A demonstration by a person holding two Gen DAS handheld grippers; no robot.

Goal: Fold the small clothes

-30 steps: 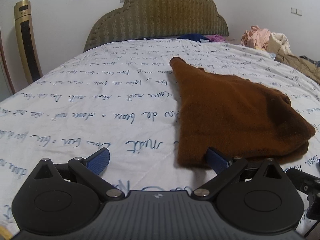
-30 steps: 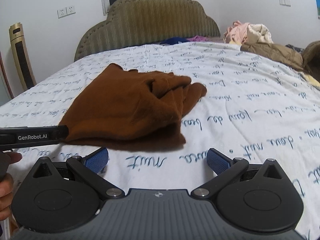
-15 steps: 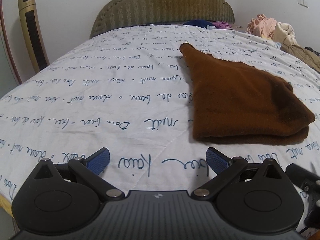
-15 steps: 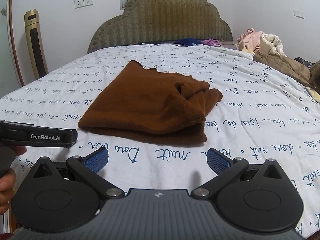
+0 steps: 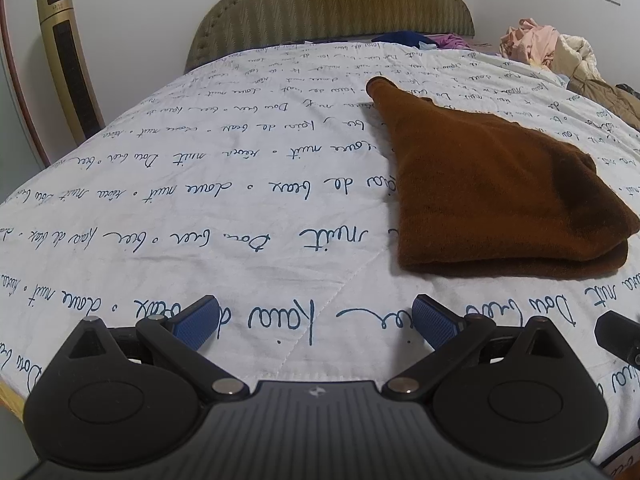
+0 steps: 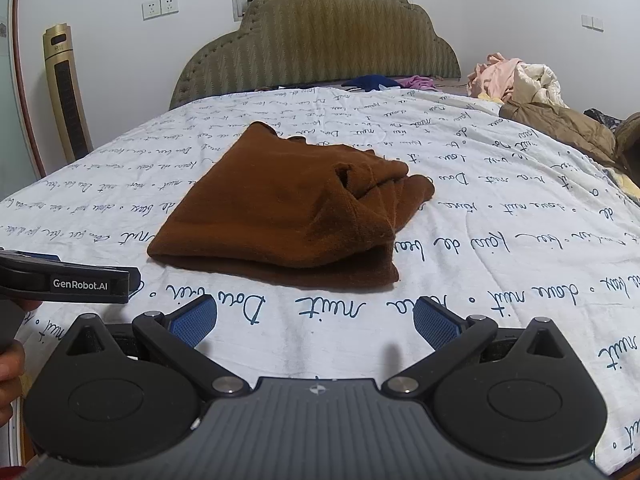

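Observation:
A brown folded garment point(image 5: 492, 196) lies on the white bedspread point(image 5: 200, 208) with blue script, to the right in the left wrist view. In the right wrist view the same brown garment point(image 6: 292, 208) sits straight ahead, its layered edges bunched at the right. My left gripper point(image 5: 316, 320) is open and holds nothing, short of the garment's near left corner. My right gripper point(image 6: 316, 318) is open too, just in front of the garment's near folded edge. The left gripper's body point(image 6: 64, 280) shows at the left of the right wrist view.
An olive padded headboard point(image 6: 320, 36) stands at the far end of the bed. A heap of clothes point(image 6: 516, 80) and a brown jacket point(image 6: 560, 128) lie at the far right. A gold tower fan point(image 5: 68, 64) stands by the left wall. A hand point(image 6: 8, 364) shows at the left edge.
Both grippers have drawn back from the garment toward the foot of the bed. The left gripper's right finger was touching the garment's near edge and now stands clear of it.

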